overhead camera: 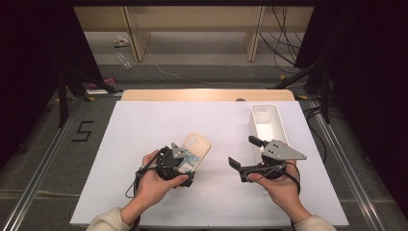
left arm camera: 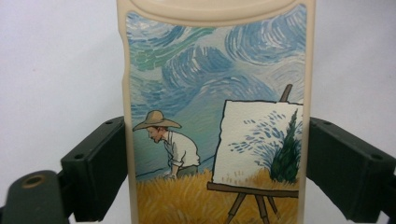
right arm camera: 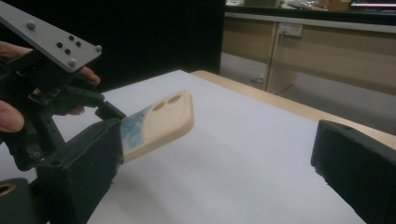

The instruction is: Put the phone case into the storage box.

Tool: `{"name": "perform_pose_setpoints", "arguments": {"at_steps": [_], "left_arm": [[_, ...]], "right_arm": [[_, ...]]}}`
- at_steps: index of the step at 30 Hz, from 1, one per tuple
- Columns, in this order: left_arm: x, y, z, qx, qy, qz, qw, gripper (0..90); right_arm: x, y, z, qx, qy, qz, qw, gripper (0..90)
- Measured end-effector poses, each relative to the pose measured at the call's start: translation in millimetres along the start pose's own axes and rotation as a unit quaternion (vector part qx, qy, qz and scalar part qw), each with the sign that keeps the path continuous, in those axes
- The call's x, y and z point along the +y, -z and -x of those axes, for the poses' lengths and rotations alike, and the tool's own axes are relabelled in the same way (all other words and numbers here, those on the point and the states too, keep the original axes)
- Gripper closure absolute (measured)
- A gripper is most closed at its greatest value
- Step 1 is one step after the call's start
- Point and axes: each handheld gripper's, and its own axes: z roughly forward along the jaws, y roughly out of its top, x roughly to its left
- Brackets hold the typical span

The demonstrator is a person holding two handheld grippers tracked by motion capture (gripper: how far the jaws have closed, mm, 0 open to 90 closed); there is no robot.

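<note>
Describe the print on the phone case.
Phone case: cream rim, painted swirly blue sky, straw-hatted painter, easel, wheat field. Best in the left gripper view.

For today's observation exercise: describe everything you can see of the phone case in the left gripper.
The phone case is cream-coloured, looks like soft plastic or rubber, and has rounded corners. Its back carries a painted scene: a man in a straw hat, an easel in a yellow field, a swirling blue sky. A raised cream camera panel with oval holes sits at its far end. The left gripper clamps its long edges, holding it tilted above the white table.

Grey floor [overhead camera: 202,72] with loose cables [overhead camera: 284,43] — wooden shelving [overhead camera: 192,21] behind, black curtains [overhead camera: 38,57] at both sides.
</note>
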Motion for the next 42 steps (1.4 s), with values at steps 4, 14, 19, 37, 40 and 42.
{"name": "perform_pose_setpoints", "arguments": {"at_steps": [4,14,19,37,40,42], "left_arm": [[0.5,0.5,2.1,-0.002,-0.005,0.009,1.0,11.4],[1.7,1.5,6.0,-0.006,-0.019,0.023,0.9995,11.4],[2.5,1.8,9.2,-0.008,-0.024,0.032,0.9992,11.4],[4.2,1.6,20.3,-0.02,-0.042,0.042,0.9981,11.4],[4.4,1.5,23.1,-0.022,-0.044,0.044,0.9978,11.5],[4.5,1.3,24.9,-0.025,-0.049,0.045,0.9975,11.4]], "right_arm": [[1.7,-5.1,-1.0,0.001,-0.003,0.0,1.0,3.8],[6.6,-19.3,-5.0,0.008,-0.004,-0.003,1.0,3.9],[8.5,-24.2,-4.8,0.006,-0.004,-0.004,1.0,4.0],[10.5,-39.8,-3.2,0.007,-0.013,-0.01,0.9998,4.6],[10.9,-42.6,-3.5,0.009,-0.013,-0.011,0.9998,4.6],[11.2,-44.2,-3.9,0.01,-0.012,-0.013,0.9998,4.7]]}}
